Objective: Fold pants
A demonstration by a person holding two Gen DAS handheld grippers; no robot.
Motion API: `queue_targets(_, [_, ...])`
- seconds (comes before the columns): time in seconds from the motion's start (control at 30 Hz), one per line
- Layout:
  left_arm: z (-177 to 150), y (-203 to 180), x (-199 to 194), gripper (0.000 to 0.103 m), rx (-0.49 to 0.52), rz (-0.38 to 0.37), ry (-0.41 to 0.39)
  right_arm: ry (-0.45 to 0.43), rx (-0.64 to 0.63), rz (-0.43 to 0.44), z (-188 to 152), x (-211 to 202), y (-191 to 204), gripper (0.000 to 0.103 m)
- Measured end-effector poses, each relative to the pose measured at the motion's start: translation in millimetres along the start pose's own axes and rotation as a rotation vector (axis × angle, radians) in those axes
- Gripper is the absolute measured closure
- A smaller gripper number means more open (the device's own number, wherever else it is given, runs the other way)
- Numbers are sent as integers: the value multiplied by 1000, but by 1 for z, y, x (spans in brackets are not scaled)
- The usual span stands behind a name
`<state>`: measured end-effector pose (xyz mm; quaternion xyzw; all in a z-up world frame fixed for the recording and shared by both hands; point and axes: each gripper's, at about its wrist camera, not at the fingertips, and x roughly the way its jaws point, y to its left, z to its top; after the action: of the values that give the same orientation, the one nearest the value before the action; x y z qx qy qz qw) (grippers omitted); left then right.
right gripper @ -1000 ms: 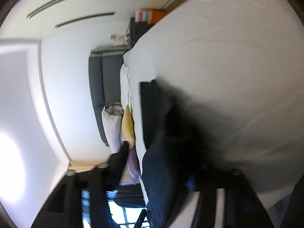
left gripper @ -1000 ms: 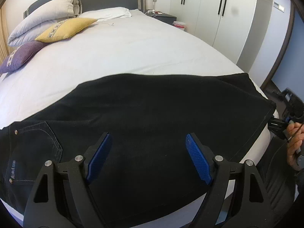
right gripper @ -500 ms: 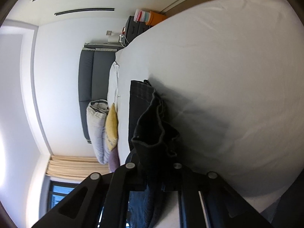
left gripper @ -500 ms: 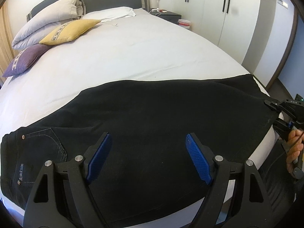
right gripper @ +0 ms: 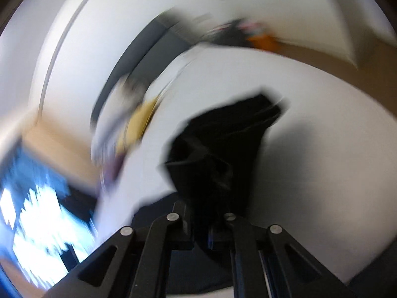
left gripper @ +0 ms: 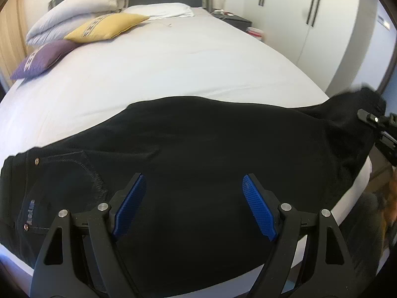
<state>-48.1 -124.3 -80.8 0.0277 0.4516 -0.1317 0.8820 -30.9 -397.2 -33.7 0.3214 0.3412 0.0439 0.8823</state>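
Observation:
Black pants [left gripper: 198, 149] lie folded lengthwise across the near edge of a white bed [left gripper: 173, 62], waistband and back pocket at the left. My left gripper [left gripper: 193, 188] hovers open above the middle of the pants, its blue pads [left gripper: 129, 206] wide apart with nothing between them. At the right edge, the pants' leg end [left gripper: 357, 109] is lifted off the bed by my right gripper [left gripper: 372, 120]. In the blurred right wrist view, my right gripper [right gripper: 202, 226] is shut on the bunched black leg end [right gripper: 223, 149], which hangs above the white sheet.
Pillows lie at the head of the bed: white ones [left gripper: 79, 12], a yellow one [left gripper: 109, 26] and a purple one [left gripper: 42, 58]. White wardrobe doors [left gripper: 310, 19] and a nightstand [left gripper: 233, 21] stand at the right. A person's hand [left gripper: 387, 206] shows at the right edge.
My right gripper closed on the leg end, rolled upright and lifted the cloth off the bed. The left gripper shifted slightly and stayed open.

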Motion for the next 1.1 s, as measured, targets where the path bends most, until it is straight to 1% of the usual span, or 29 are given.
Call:
queue_targets(0.03, [-1,5,0,23,-11,5,4,48,-100,-11,-8,12,24,95])
queue_targets(0.07, [-1,10,0,23,-19,9,6,120,-244,-25,-23,30,57,95])
queue_targets(0.13, [-3,19,0,23,-39,11,16,185,-383,-32,-49,53,92,95])
queue_targets(0.2, [-5,26,-1,23,-57,3,26,237,-451,-41,-71,73,111,95])
queue_targets(0.3, [-8,33,0,22,-80,-34,40,268,-494,-47,-88,85,122,95])
queue_targets(0.37, [-8,36,3,20,-105,-69,53,270,-507,-50,-92,84,122,95])
queue_targets(0.47, [-6,37,8,19,-143,-124,77,260,-488,-52,-90,79,116,95])
queue_targets(0.57, [-4,36,15,17,-210,-233,119,239,-483,-55,-84,77,110,95])
queue_targets(0.6, [-4,35,19,17,-249,-286,143,232,-487,-55,-83,79,112,95])
queue_targets(0.63, [-3,36,24,17,-281,-322,167,223,-498,-56,-83,78,114,95])
queue_targets(0.7, [-1,37,31,17,-332,-371,204,210,-523,-55,-85,75,120,95])
queue_targets(0.83, [1,41,35,16,-414,-454,242,193,-554,-58,-85,74,126,95])
queue_targets(0.97, [4,49,35,16,-473,-533,264,179,-569,-70,-85,73,126,95])
queue_targets(1.07, [2,59,29,16,-490,-568,257,181,-514,-79,-76,74,119,95])
queue_targets(1.1, [0,63,28,15,-506,-588,258,179,-520,-86,-75,74,119,95])
